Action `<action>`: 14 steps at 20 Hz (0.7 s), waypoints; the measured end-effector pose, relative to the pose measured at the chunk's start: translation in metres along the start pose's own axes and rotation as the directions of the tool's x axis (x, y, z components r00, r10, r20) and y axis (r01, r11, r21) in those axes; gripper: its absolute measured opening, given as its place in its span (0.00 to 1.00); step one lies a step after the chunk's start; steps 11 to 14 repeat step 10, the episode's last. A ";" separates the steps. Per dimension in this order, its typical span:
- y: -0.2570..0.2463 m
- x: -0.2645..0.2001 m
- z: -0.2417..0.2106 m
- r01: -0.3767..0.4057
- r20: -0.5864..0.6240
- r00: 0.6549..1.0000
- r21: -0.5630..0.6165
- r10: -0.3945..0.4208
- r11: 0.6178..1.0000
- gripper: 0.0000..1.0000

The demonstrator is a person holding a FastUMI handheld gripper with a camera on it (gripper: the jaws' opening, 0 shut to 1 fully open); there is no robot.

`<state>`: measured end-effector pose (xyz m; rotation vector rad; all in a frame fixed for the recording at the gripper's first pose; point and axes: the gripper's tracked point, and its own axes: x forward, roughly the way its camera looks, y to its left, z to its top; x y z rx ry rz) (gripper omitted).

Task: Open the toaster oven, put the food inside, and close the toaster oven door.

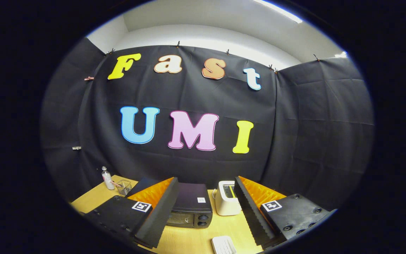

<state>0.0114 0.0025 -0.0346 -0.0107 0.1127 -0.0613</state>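
Note:
A black toaster oven stands on the wooden table, its door shut, partly behind my left finger. My gripper is open, held above and in front of the oven with nothing between its fingers. A pale ridged item lies on the table close below, between the fingers; I cannot tell what it is.
A white pop-up toaster stands right of the oven. At the table's far left corner are a small bottle and a wire basket. Black cloth walls close off the back and both sides.

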 end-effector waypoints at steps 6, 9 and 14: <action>0.001 0.000 -0.001 0.001 0.000 1.000 0.034 -0.001 0.999 0.97; 0.004 -0.001 -0.005 -0.006 -0.010 1.000 0.039 0.006 0.999 0.98; 0.006 -0.001 -0.006 -0.008 -0.010 1.000 0.039 0.008 0.999 0.98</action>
